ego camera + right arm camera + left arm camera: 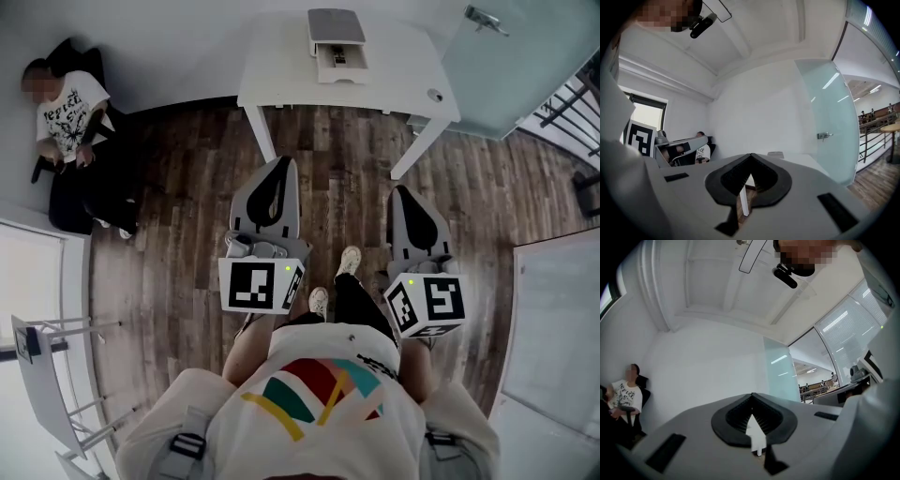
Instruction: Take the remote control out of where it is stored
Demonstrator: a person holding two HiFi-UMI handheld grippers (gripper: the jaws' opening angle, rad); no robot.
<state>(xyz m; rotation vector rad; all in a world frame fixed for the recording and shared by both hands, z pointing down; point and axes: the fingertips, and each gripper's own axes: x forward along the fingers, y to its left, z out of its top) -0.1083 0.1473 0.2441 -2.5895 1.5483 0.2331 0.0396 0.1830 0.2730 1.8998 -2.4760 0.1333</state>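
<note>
I stand on the wooden floor (342, 178), well short of the white table (281, 70), with both tools held out roughly level in front of me. My left gripper (281, 165) is clenched on nothing. My right gripper (405, 191) is the same, jaws together and empty.

At the far edge of the table sits a small grey-topped box (336, 24) with its drawer (339, 66) pulled out toward me. The dark strip lying in the drawer is probably the remote (339, 57), though it is too small from here to be sure.

The job right now is the approach. I would come up square to the drawer and spread one gripper's jaws before reaching in. Then I would come down on the remote across its narrow width and lift it straight up, clear of the drawer walls. The other gripper could steady the box if it starts to slide.

Nothing lies on the floor between me and the table. Only the slanted table legs (262, 136) need minding as I step close. A seated person (67, 112) is off to the left by the wall, well apart. A glass door (511, 70) stands to the right of the table.
</note>
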